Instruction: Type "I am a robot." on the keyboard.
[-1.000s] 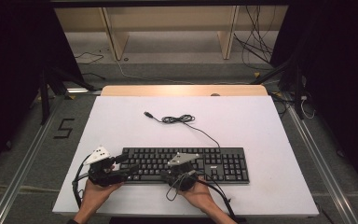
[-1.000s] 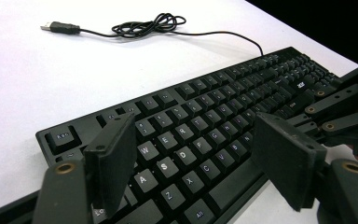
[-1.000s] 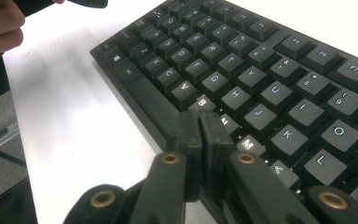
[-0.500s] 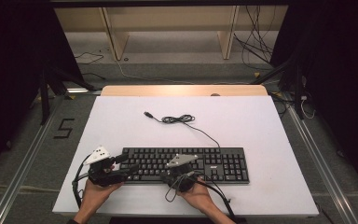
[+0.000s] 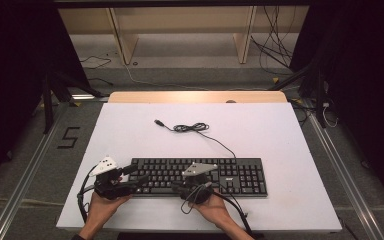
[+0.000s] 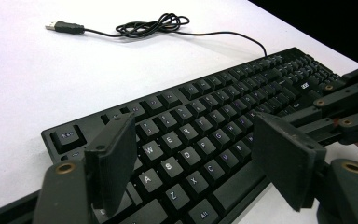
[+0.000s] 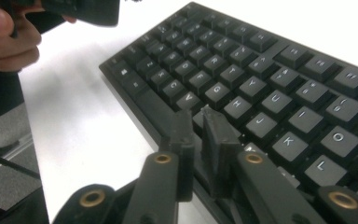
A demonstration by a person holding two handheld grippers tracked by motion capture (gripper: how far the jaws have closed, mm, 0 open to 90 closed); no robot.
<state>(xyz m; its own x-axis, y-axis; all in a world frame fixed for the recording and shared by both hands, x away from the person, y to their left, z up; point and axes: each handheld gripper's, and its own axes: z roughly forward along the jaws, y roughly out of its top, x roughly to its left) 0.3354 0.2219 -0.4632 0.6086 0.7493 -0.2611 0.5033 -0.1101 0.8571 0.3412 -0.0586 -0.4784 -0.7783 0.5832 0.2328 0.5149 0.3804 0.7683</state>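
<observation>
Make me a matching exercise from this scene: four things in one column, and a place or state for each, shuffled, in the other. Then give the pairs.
Things:
1. left gripper
2. right gripper
3. USB plug
4. keyboard cable

Places or states:
A. lies alone on the white table, beyond the keyboard
B. fingers wide apart over the keyboard's left end
C. bunched in a loose coil
D. fingers nearly together at the keyboard's near edge

Pairs: 1-B, 2-D, 3-A, 4-C

right claw (image 7: pixel 198 135) jaws just opening slightly, nothing between
</observation>
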